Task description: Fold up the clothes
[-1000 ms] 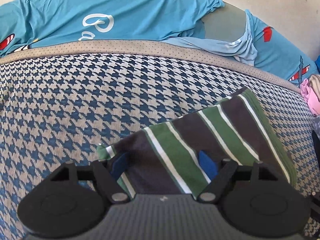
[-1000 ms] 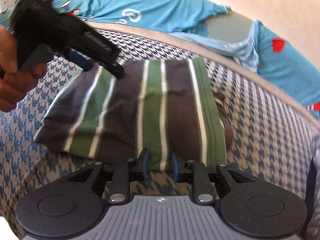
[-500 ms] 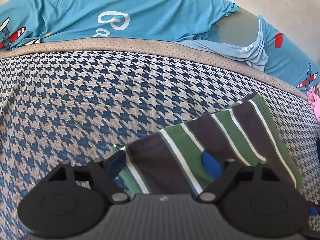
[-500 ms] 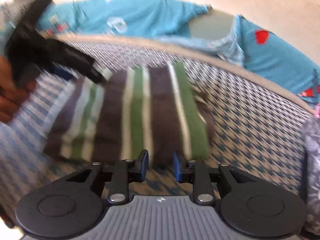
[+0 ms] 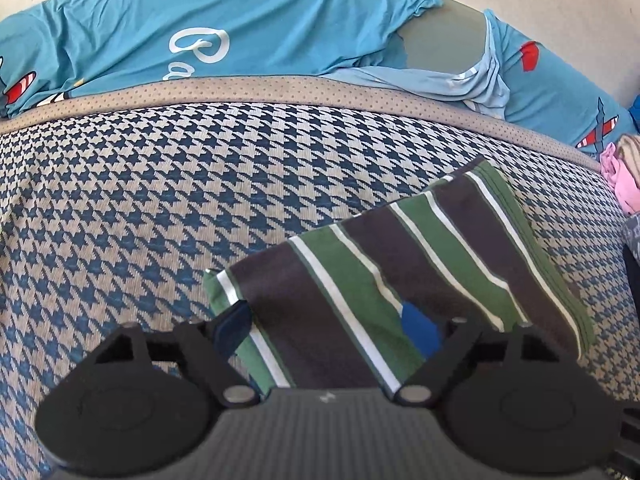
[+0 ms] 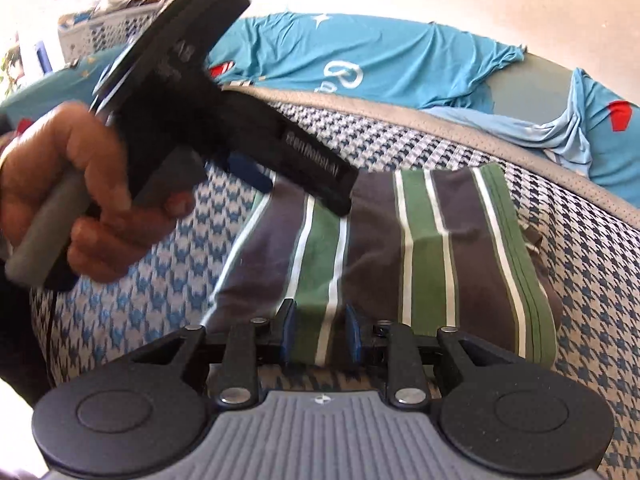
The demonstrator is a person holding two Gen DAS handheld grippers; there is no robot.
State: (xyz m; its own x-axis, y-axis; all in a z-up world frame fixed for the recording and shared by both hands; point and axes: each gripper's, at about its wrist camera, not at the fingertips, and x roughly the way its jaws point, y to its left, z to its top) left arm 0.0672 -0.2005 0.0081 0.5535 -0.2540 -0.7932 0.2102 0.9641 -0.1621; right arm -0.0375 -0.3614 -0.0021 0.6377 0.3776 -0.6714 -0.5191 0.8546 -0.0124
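Note:
A folded striped garment (image 5: 420,264) in green, dark brown and white lies flat on the houndstooth cover (image 5: 160,200). My left gripper (image 5: 326,326) is wide open and straddles the garment's near corner: one blue pad (image 5: 420,328) rests on the cloth, the other sits beside the corner. From the right wrist, a hand (image 6: 76,188) holds the left gripper (image 6: 300,188) above the garment's (image 6: 428,248) far left part. My right gripper (image 6: 320,334) sits at the garment's near edge, its pads a little apart with a green stripe showing between them.
A blue printed T-shirt (image 5: 240,28) is spread along the back, beyond a beige border strip (image 5: 280,88). Pink clothing (image 5: 624,184) is bunched at the far right. A white laundry basket (image 6: 112,24) stands at the back left. A pale wall rises behind.
My right gripper has slid left along the garment's near edge. The left gripper, still open over the corner, now looms closer and larger in the right wrist view.

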